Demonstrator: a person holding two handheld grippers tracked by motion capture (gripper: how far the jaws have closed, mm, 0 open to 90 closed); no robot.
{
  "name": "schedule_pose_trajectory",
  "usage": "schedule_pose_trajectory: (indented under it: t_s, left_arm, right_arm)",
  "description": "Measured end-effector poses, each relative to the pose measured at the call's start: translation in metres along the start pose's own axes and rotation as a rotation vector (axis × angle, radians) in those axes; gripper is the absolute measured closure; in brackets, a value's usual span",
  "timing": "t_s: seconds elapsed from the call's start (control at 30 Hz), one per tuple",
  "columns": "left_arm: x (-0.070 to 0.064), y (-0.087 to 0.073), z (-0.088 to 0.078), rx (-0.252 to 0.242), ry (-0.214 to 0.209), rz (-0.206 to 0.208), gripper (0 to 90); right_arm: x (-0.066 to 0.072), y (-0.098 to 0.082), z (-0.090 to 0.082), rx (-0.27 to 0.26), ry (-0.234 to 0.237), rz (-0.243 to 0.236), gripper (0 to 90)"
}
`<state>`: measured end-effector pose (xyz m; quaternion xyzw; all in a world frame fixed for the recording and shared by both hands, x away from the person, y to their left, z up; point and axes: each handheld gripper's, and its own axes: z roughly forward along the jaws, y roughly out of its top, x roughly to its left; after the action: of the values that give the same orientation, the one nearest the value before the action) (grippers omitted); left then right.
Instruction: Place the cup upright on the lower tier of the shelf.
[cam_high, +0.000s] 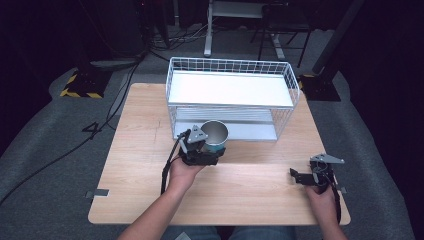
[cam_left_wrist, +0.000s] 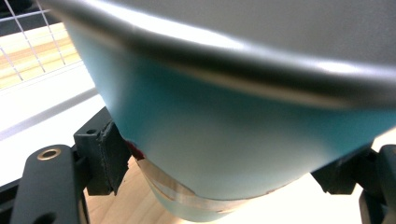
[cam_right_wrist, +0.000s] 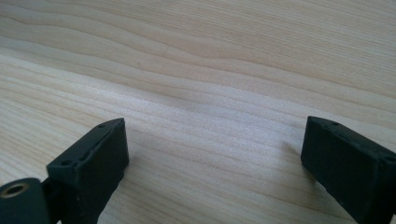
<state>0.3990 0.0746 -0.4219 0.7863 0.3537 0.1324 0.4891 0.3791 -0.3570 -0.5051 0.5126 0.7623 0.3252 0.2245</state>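
A teal cup (cam_high: 215, 135) with a shiny metal inside stands just in front of the white wire rack (cam_high: 231, 65). My left gripper (cam_high: 209, 151) is shut on its lower part. In the left gripper view the cup (cam_left_wrist: 233, 135) looms close, with a black pad (cam_left_wrist: 106, 156) pressed on each side, and my left gripper (cam_left_wrist: 224, 168) holds it near the base. My right gripper (cam_high: 300, 177) rests low over the table (cam_high: 145, 135) at the right front, jaws pointing left. Seen from the right gripper view, my right gripper (cam_right_wrist: 215, 163) is open over bare wood, nothing between its fingers (cam_right_wrist: 93, 163).
The two-level wire rack takes up the back middle of the table, its white shelves bare. Beyond the table edge lie grey floor, cables and stand bases. Bare wood stretches to the left of the left hand and between the two hands.
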Motion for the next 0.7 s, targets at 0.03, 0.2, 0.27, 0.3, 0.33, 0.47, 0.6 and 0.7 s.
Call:
schedule_pose_trajectory:
  t_s: [0.03,0.2,0.27,0.3,0.33,0.47,0.6,0.7]
  left_arm:
    - [0.003,0.002,0.005,0.005,0.003,-0.001,20.0]
    - [0.009,0.005,0.015,-0.005,0.013,-0.01,20.0]
    - [0.012,0.007,0.02,-0.001,0.015,-0.017,20.0]
    - [0.015,0.009,0.025,-0.002,0.024,-0.019,20.0]
    - [0.015,0.009,0.025,-0.002,0.024,-0.019,20.0]
    - [0.02,0.014,0.035,-0.009,0.034,-0.018,20.0]
    - [0.024,0.018,0.045,0.0,0.053,-0.009,20.0]
    - [0.029,0.02,0.053,-0.006,0.065,-0.019,19.9]
  right_arm:
    - [0.0,0.0,0.0,0.0,0.0,0.0,7.6]
    - [0.0,0.0,0.0,0.0,0.0,0.0,7.6]
    - [0.0,0.0,0.0,0.0,0.0,0.0,7.6]
    - [0.0,0.0,0.0,0.0,0.0,0.0,7.6]
    - [0.0,0.0,0.0,0.0,0.0,0.0,7.6]
    - [0.0,0.0,0.0,0.0,0.0,0.0,7.6]
    - [0.0,0.0,0.0,0.0,0.0,0.0,7.6]
    - [0.0,0.0,0.0,0.0,0.0,0.0,7.6]
